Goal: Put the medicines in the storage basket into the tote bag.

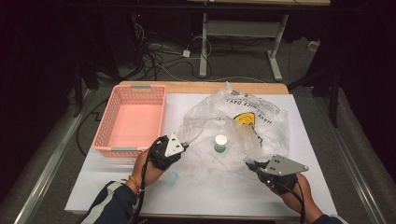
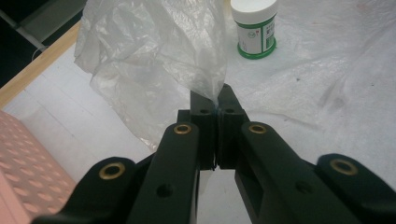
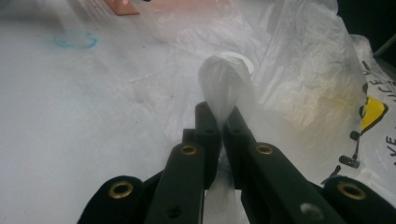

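A clear plastic bag [image 1: 243, 119] with a yellow smiley and black print lies crumpled on the white table cover. A small white-capped jar with a green label [image 1: 220, 143] stands inside the bag's mouth. My left gripper [image 1: 186, 145] is shut on the bag's left edge; the film [image 2: 154, 56] rises from between its jaws, with the jar [image 2: 255, 28] beyond. My right gripper [image 1: 248, 162] is shut on the bag's right edge, where a twisted fold of plastic [image 3: 226, 84] stands up from the jaws.
A pink perforated basket [image 1: 133, 116] sits at the table's left, with nothing in it. A blue ring mark [image 1: 171, 178] is drawn on the white cover [image 1: 205, 191] near the left hand. Cables and a desk frame lie on the floor beyond the far edge.
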